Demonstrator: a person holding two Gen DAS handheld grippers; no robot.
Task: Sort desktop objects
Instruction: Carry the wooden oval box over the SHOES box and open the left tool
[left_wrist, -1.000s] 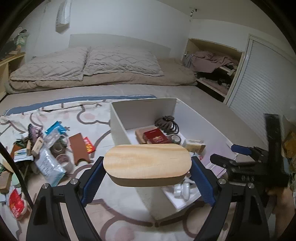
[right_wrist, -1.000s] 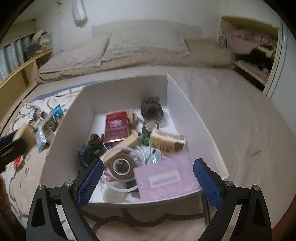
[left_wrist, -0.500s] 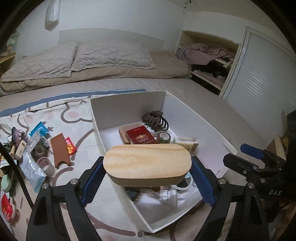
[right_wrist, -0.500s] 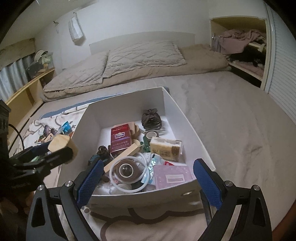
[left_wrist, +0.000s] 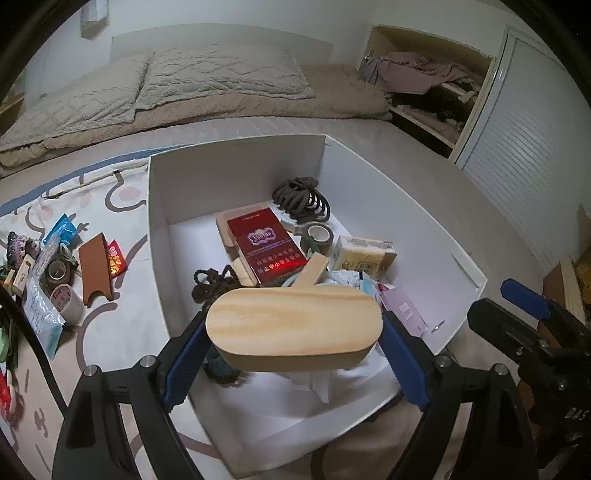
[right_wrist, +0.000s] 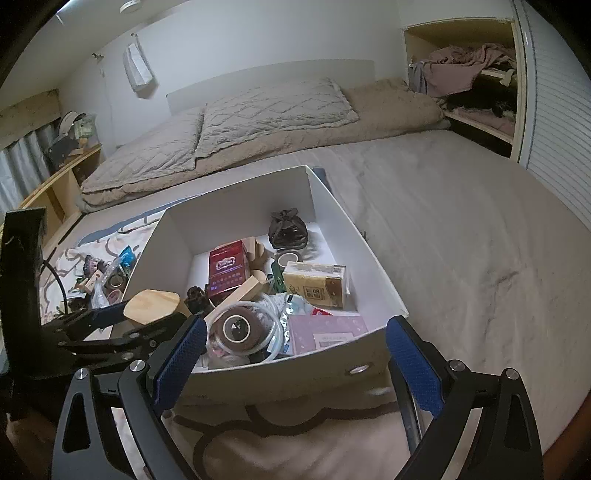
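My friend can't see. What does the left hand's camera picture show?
The left gripper holds an oval wooden block over a white box full of small things, like a red packet and a tape roll. More bits lie on a patterned cloth beside it.

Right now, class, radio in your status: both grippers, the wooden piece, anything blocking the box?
Left gripper clamped on oval wooden block, over white box. Right gripper open, empty. Box crowded; red packet beyond the block.
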